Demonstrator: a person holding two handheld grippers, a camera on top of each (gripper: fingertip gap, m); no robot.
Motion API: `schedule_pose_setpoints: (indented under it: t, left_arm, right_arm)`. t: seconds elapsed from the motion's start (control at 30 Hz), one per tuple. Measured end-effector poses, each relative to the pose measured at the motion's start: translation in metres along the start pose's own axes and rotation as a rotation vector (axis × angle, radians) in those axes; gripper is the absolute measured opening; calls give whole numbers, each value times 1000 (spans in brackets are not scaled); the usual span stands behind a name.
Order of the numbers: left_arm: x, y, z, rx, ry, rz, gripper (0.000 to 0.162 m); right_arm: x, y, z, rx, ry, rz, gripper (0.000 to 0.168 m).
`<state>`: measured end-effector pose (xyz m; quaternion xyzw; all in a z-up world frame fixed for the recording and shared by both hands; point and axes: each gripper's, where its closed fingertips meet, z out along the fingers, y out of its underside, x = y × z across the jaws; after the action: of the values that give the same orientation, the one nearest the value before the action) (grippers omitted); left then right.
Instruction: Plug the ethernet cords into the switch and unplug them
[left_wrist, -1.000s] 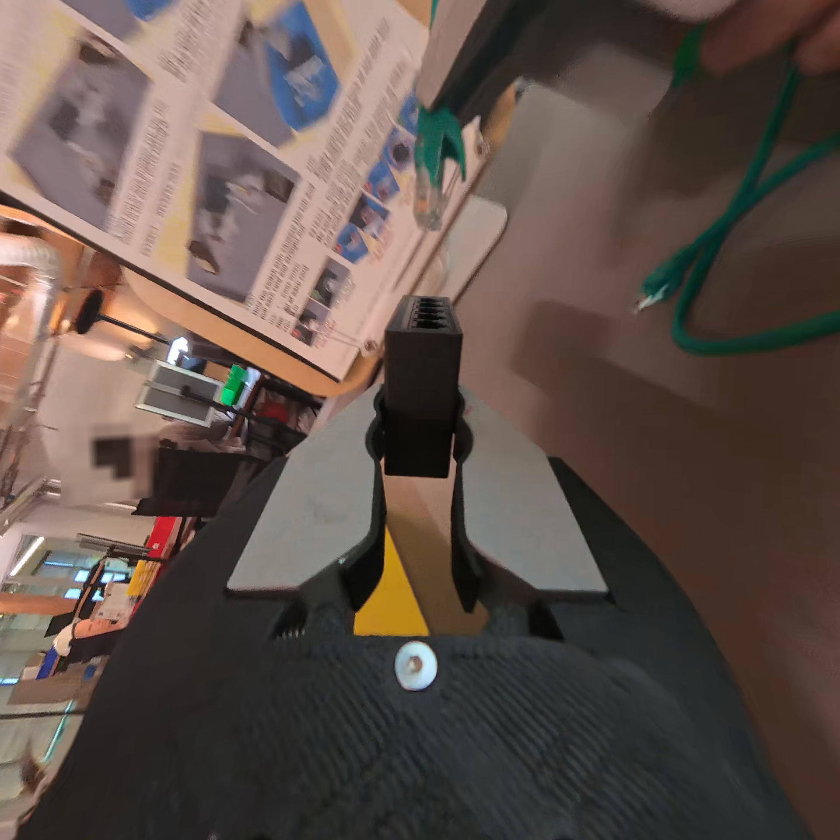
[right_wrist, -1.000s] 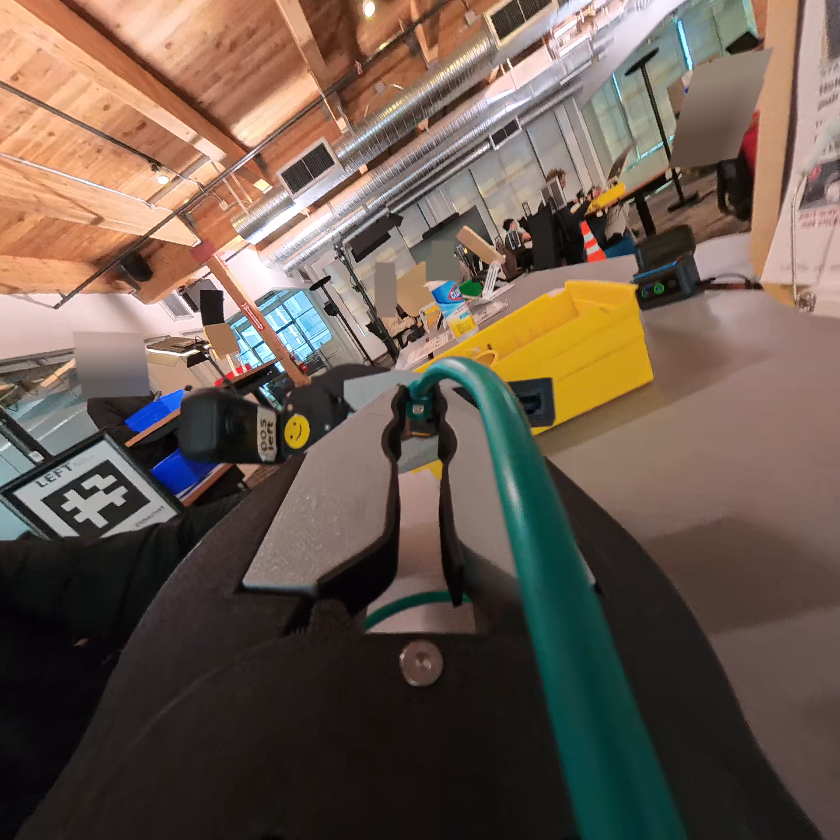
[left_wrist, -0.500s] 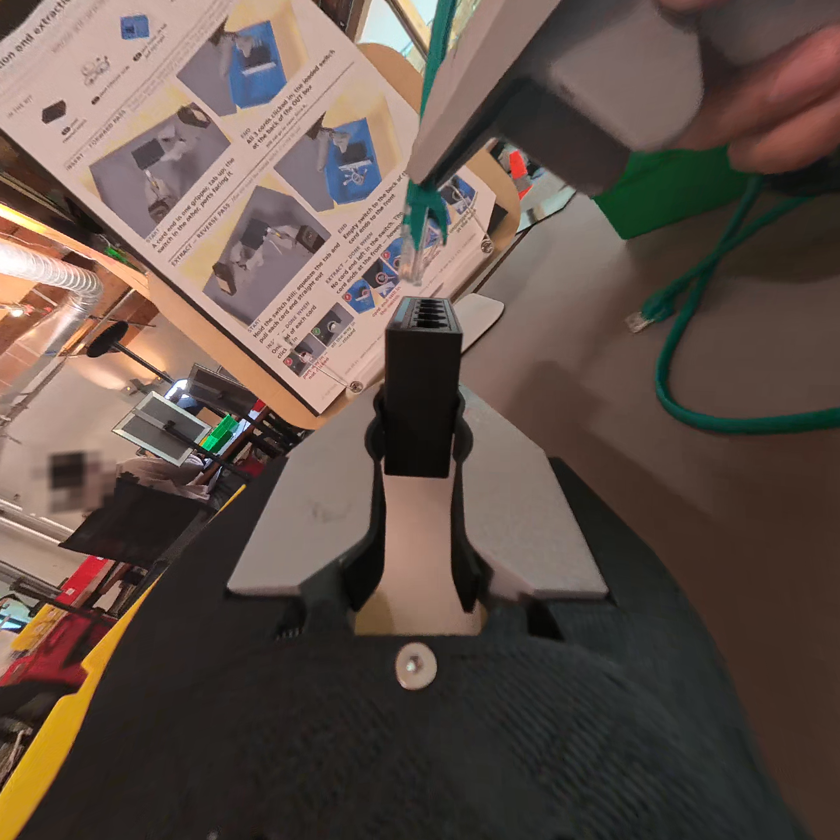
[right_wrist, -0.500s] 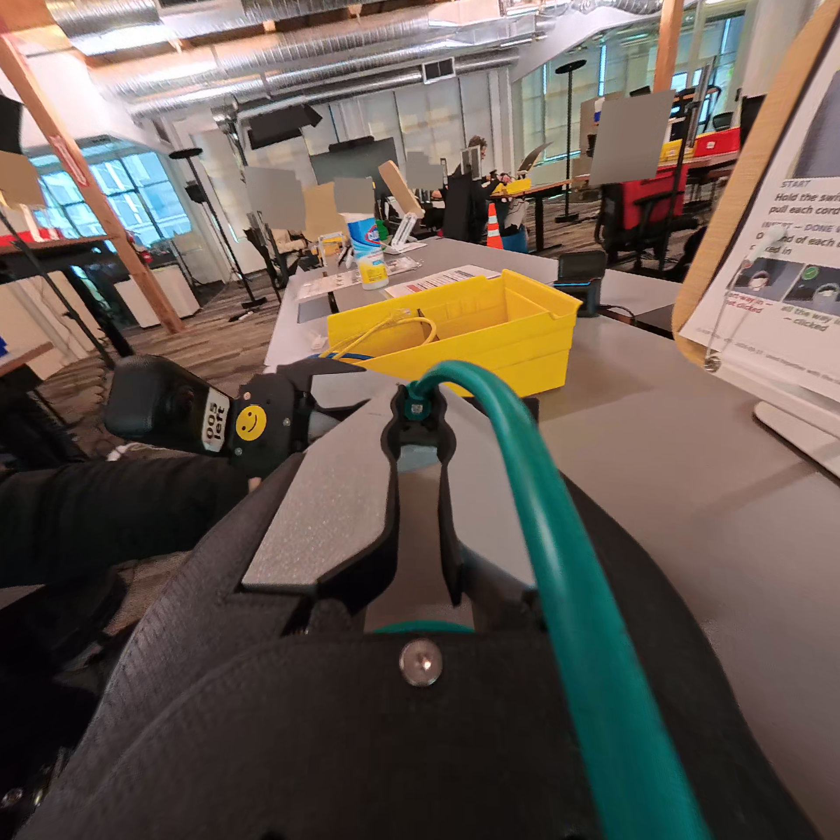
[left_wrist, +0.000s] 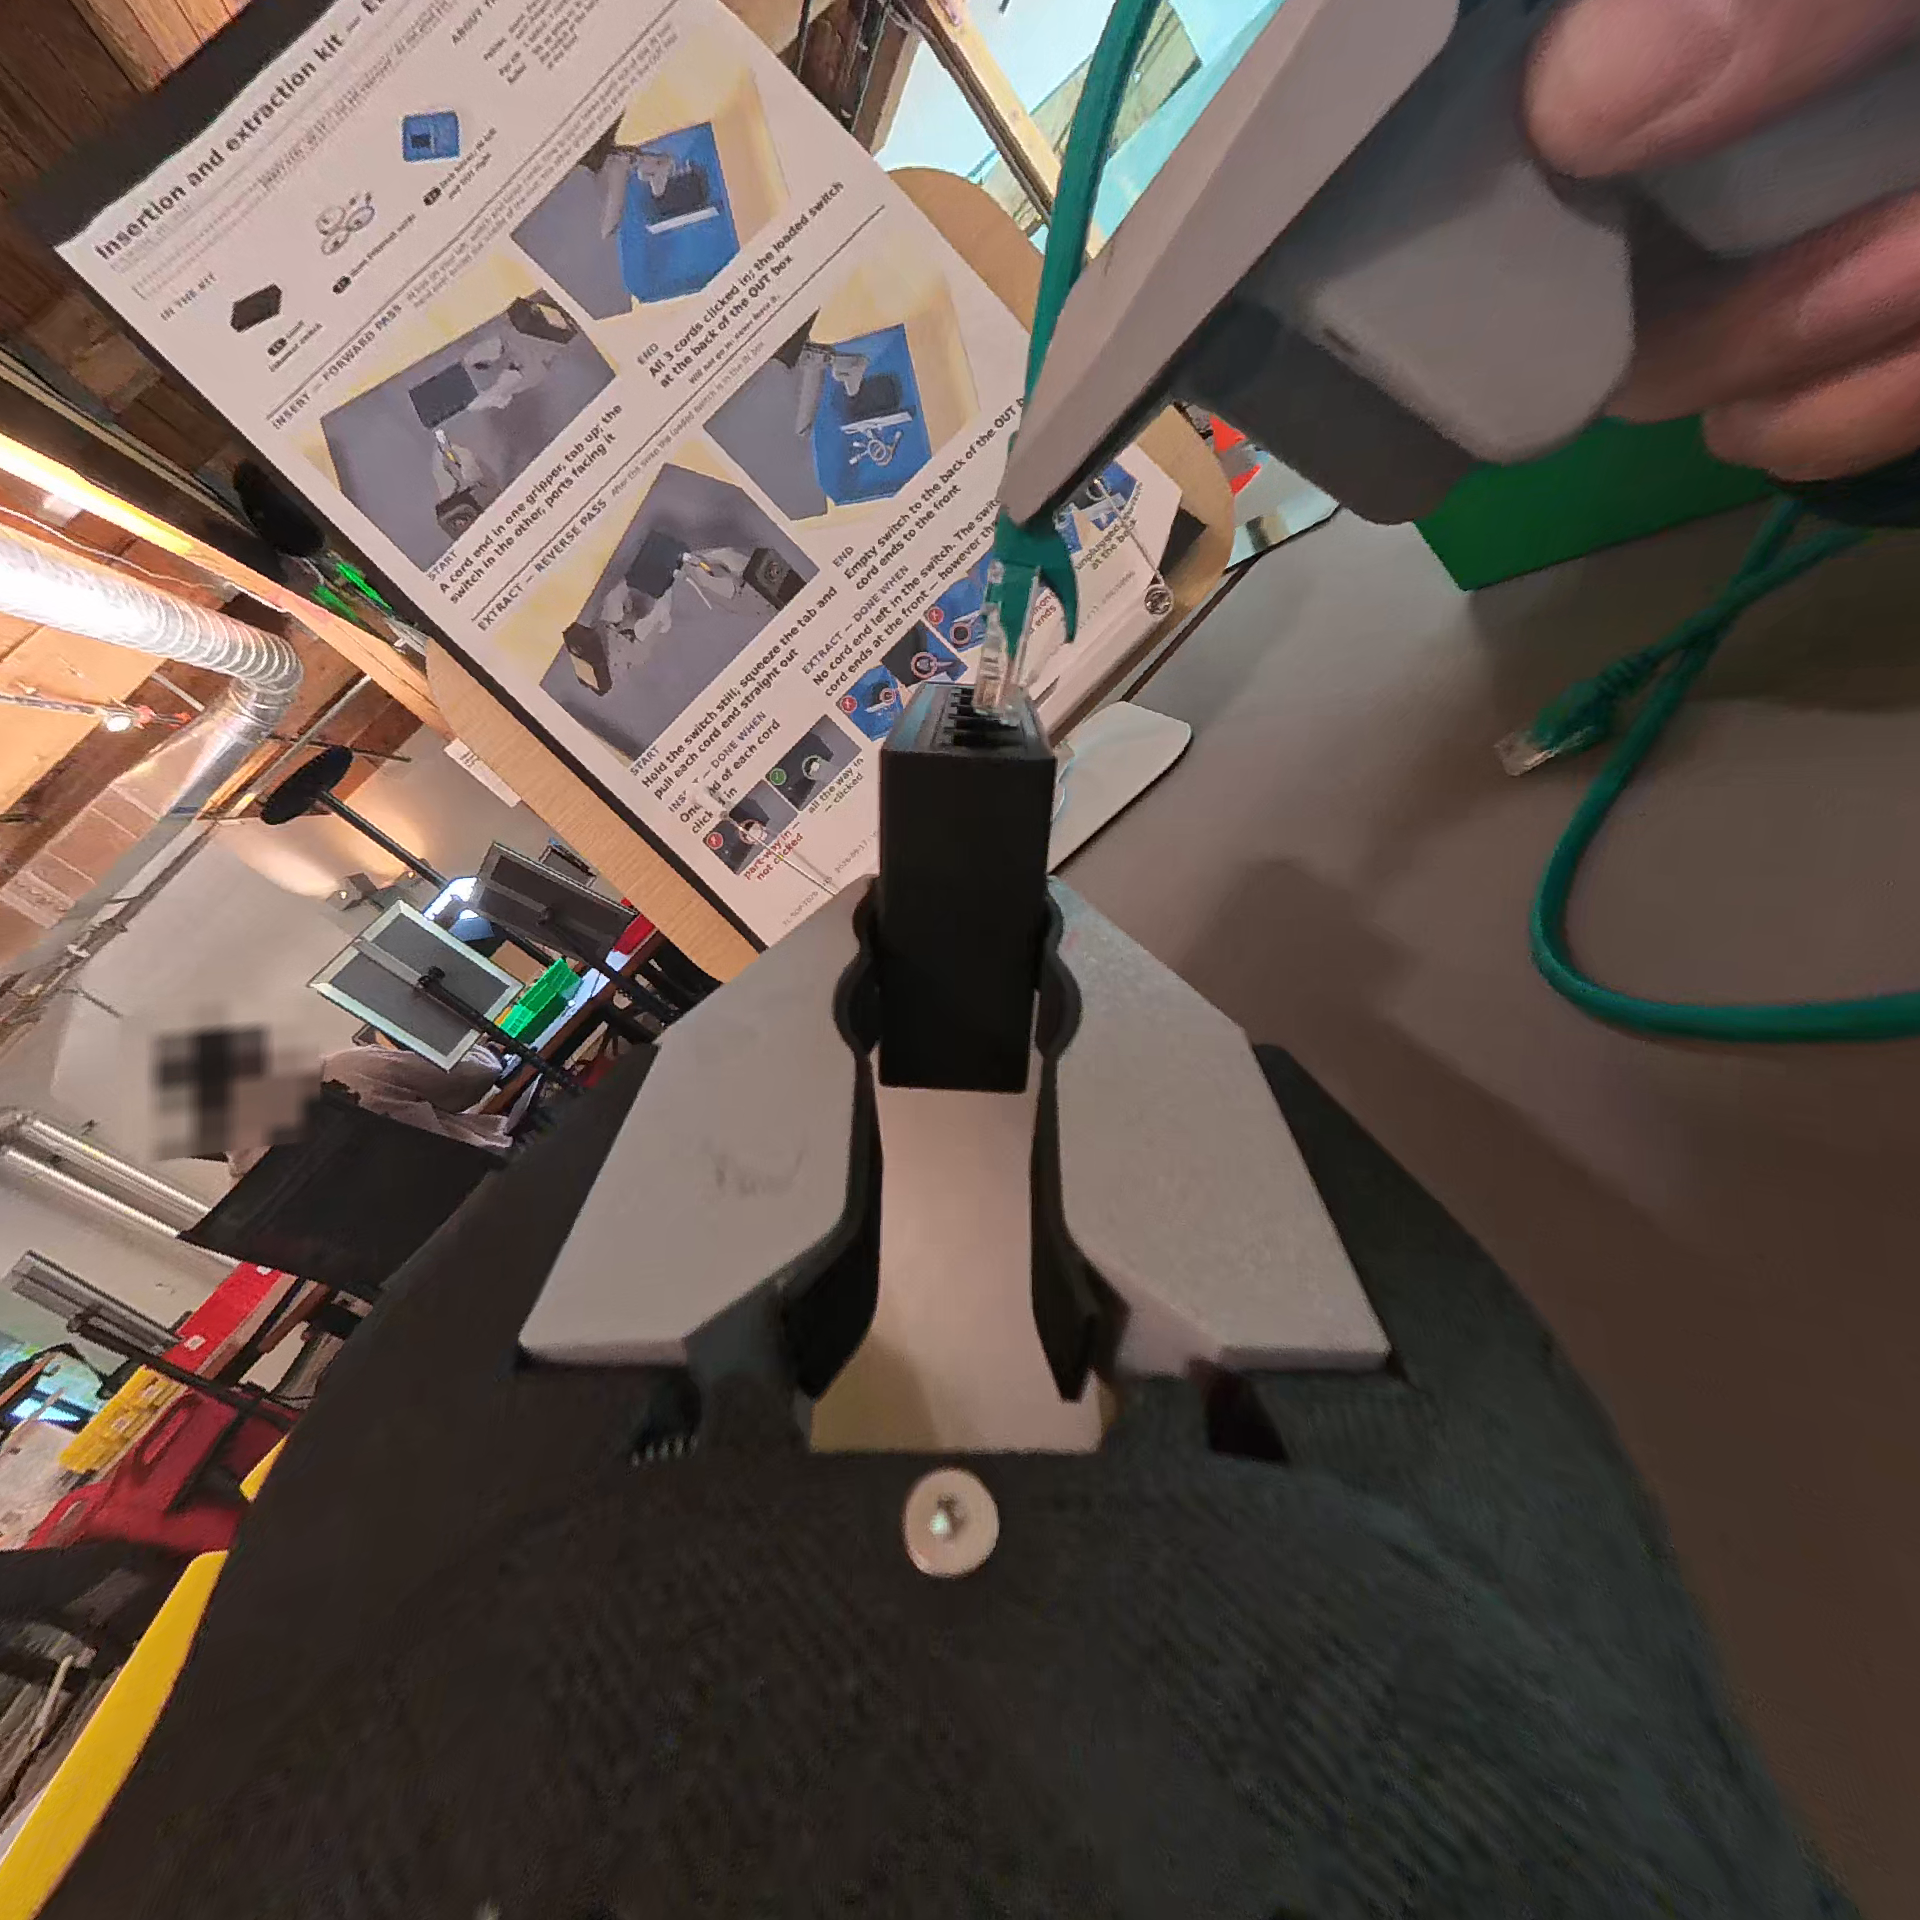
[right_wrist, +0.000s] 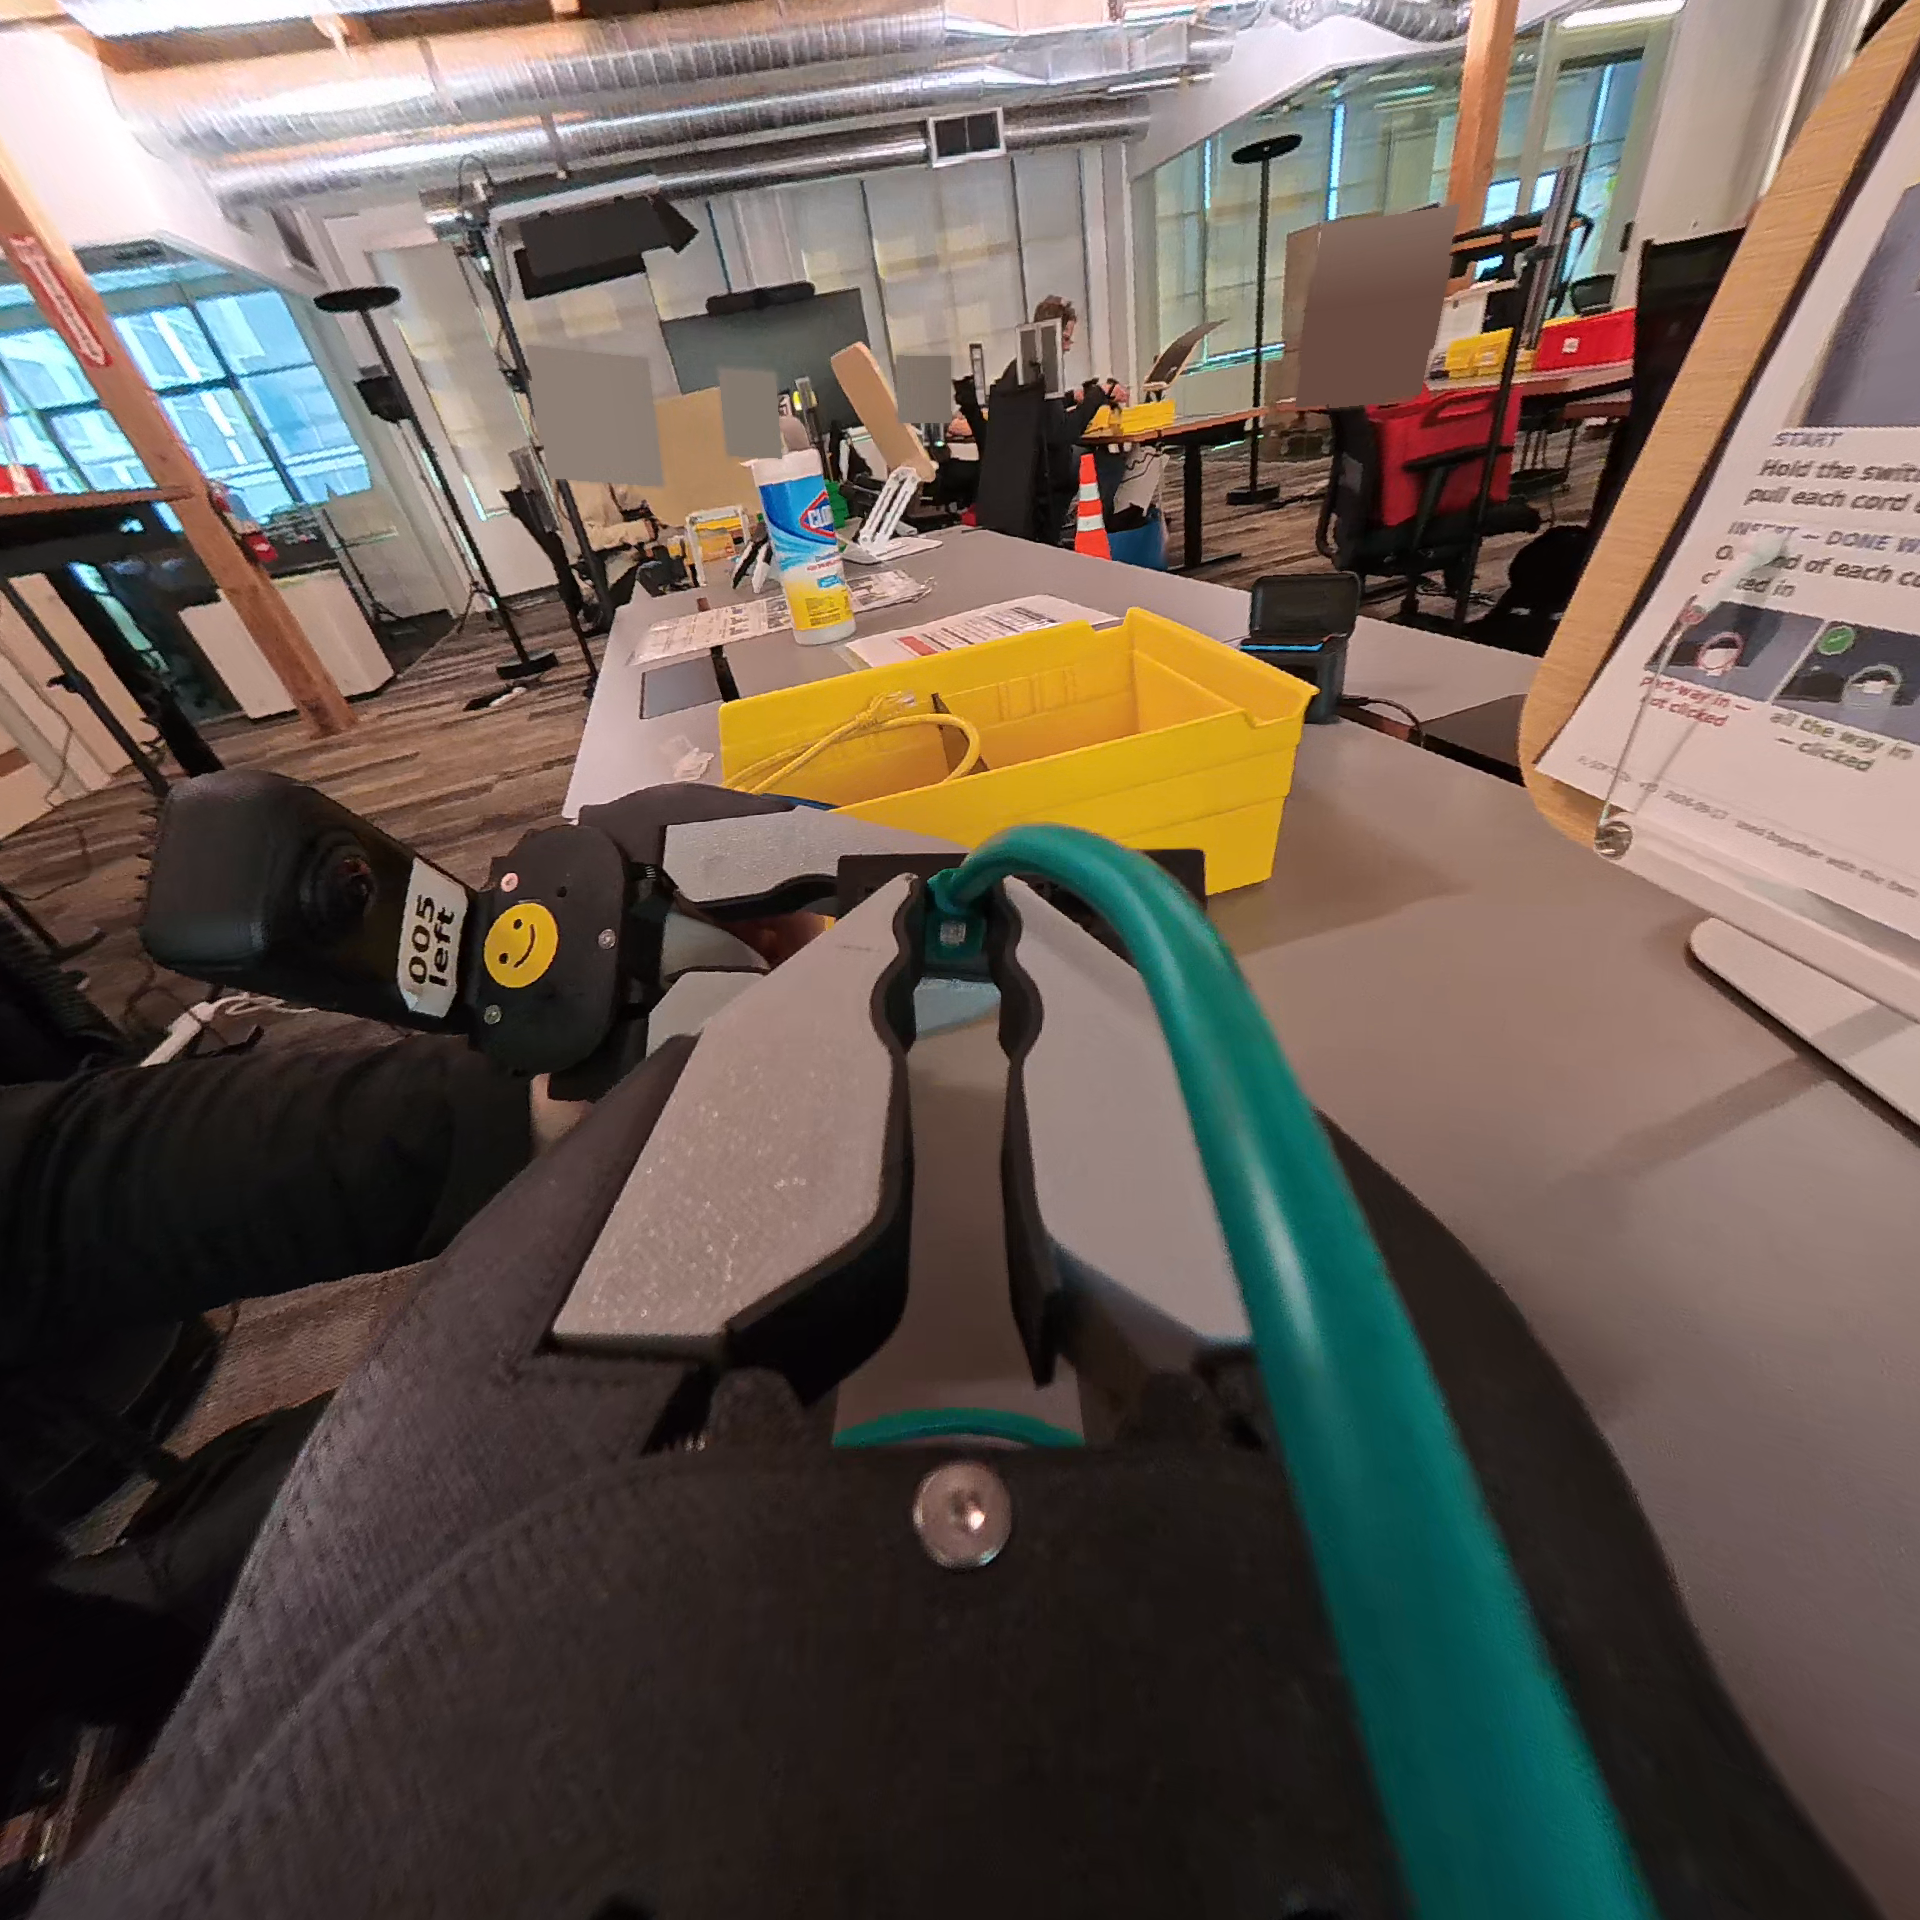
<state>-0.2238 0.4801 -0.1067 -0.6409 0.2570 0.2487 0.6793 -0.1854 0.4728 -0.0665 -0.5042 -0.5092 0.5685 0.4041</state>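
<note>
Now, left gripper (left_wrist: 958, 997): clamped on the black switch (left_wrist: 964, 883), held off the table with ports facing up so a plug can drop in.
Right gripper (right_wrist: 956, 940): pinched on the green cord (right_wrist: 1288, 1195) just behind its plug (left_wrist: 1003, 655).
Plug: tip touching a port at the row's right end; seating cannot be told.
Spare end (left_wrist: 1548, 727): lying on the grey table (left_wrist: 1455, 1091), waiting.

The left wrist camera is looking close along its fingers, tilted, toward the propped printed instruction board (left_wrist: 623, 436). The right wrist camera is facing across the grey table (right_wrist: 1507, 1091), sharing that board (right_wrist: 1787, 644).
</note>
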Motion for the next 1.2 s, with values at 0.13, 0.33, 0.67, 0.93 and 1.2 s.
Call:
schedule_pose_setpoints:
  t: [0.13,0.33,0.67,0.93,1.2]
  left_arm:
    - [1,-2,-1,8,-5,19,26]
    - [2,-4,-2,21,0,39,25]
    - [8,1,0,-13,13,66,26]
    - [11,7,2,-42,29,76,26]
    - [5,10,2,-58,25,1,25]
  right_arm:
    - [-1,0,0,5,-15,9,7]
    - [-2,0,0,3,-15,-10,8]
    - [-1,10,4,-69,42,-110,8]
    - [0,15,6,-95,45,-117,8]
    - [-1,3,0,-38,50,-118,8]
